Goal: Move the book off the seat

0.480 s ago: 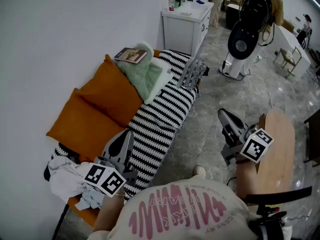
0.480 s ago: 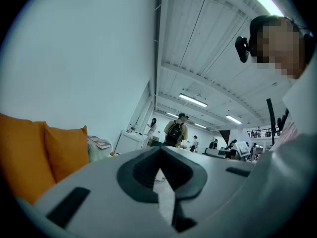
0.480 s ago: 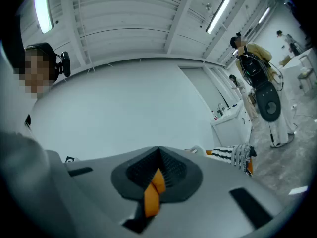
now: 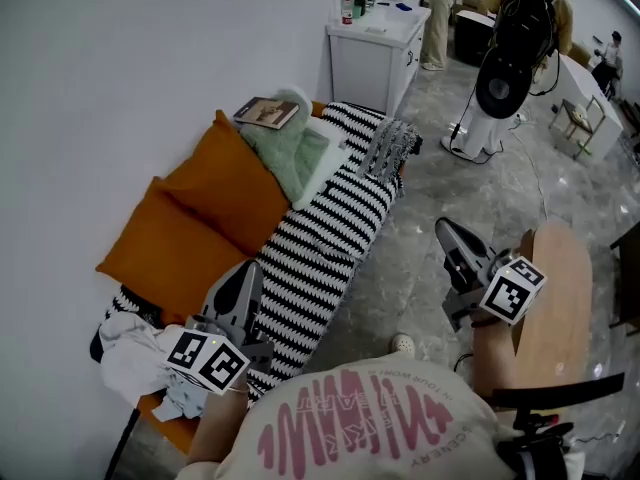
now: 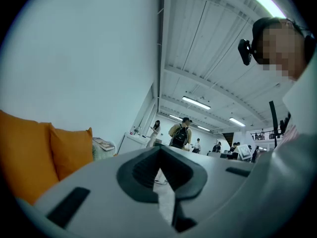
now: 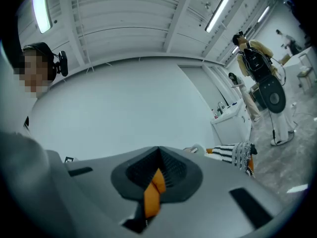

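The book point(image 4: 267, 113), thin and closed with a tan picture cover, lies flat on a green blanket point(image 4: 292, 156) at the far end of the sofa point(image 4: 325, 233), against the wall. The left claw point(image 4: 246, 271) and the right claw point(image 4: 446, 230) are both pressed together and empty, well apart from it.

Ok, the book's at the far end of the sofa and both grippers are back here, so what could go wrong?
1. The brown-covered book lies on top of a soft, pale green fluffy blanket; a nudge could probably tip it or slide it off the heap.
2. The left gripper and right gripper both have their jaws shut; unless one opens first, it may only shove the book.
3. The crumpled white cloth beside the left gripper might snag.
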Demonstrator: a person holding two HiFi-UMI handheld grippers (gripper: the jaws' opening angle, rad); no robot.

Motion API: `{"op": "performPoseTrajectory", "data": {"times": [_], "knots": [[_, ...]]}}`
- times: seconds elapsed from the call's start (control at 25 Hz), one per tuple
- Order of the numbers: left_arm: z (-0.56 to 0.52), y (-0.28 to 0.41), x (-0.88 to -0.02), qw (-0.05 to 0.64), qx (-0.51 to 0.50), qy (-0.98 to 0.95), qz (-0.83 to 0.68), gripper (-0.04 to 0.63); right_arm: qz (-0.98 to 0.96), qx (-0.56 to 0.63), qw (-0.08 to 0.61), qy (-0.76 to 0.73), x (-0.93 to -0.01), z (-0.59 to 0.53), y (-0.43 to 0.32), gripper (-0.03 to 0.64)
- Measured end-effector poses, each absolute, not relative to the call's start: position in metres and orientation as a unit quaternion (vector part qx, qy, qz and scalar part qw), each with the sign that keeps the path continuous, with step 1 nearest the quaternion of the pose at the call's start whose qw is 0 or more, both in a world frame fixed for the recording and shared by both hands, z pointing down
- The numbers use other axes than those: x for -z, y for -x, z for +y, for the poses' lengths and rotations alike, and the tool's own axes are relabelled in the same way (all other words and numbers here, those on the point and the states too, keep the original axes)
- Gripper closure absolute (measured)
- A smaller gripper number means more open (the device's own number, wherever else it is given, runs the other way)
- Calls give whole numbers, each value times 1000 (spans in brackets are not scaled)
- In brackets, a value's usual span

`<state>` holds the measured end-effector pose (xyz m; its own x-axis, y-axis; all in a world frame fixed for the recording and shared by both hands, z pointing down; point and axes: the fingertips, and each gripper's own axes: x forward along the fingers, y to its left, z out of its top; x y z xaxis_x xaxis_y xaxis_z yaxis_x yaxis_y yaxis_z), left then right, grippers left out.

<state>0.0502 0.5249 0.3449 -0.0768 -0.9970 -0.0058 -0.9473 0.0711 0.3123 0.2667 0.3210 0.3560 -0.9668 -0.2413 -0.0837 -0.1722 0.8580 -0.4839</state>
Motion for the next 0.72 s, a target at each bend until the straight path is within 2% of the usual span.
{"op": "performPoseTrajectory", "data": {"times": [0.32, 0.48, 0.72], "knots": [[519, -43, -345, 70, 96, -663, -739, 586, 954, 260, 104, 104, -354, 321, -275, 606], [504, -43, -355, 89, 97, -662, -738, 586, 957, 246, 78, 129, -362, 308, -283, 606], [478, -36, -345, 70, 113, -645, -753, 586, 956, 255, 59, 132, -370, 266, -269, 606]]}}
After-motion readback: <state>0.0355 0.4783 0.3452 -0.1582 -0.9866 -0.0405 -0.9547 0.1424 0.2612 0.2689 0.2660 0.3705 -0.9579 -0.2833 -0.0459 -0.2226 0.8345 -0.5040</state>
